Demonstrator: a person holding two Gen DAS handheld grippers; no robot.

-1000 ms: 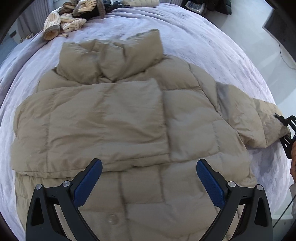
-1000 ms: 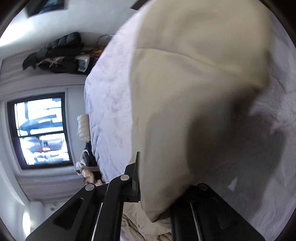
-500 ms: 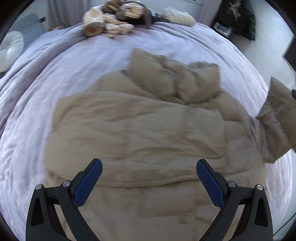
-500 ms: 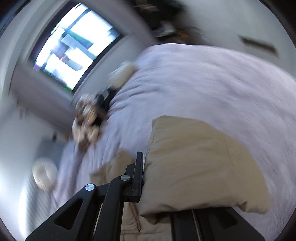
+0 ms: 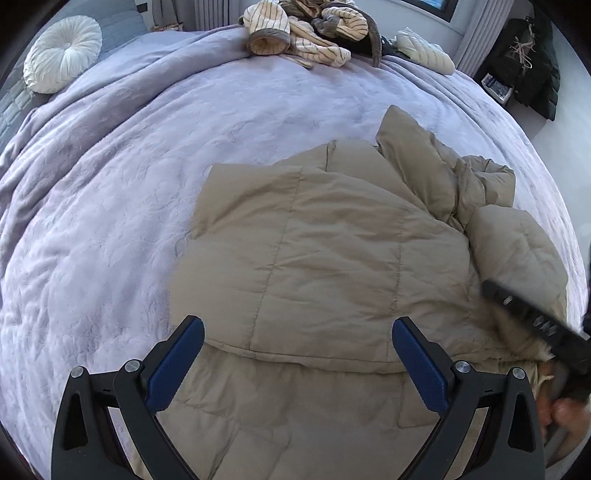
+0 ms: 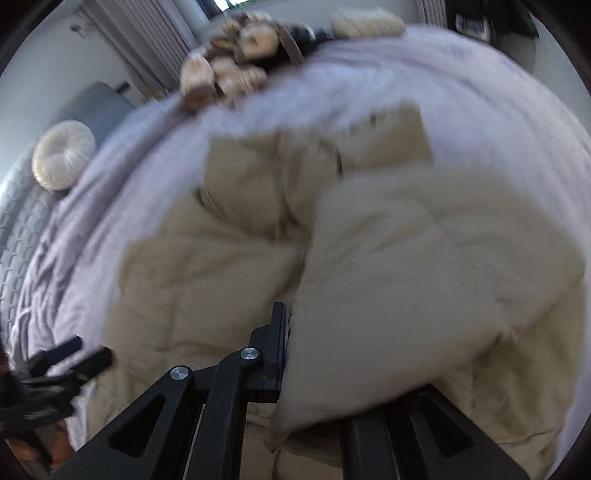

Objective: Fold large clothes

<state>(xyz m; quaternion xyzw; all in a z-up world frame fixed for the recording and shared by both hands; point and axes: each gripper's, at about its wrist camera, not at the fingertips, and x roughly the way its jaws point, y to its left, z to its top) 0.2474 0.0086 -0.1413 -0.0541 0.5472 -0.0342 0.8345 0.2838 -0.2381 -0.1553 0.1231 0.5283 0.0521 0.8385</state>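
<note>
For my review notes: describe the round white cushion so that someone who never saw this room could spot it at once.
Start from the bed under the lilac quilted bedspread, where the beige puffer jacket lies. Look to its far left corner, by the grey quilted headboard. The round white cushion sits there: pleated, with a centre button, unlike the striped clothes pile along the far edge.
</note>
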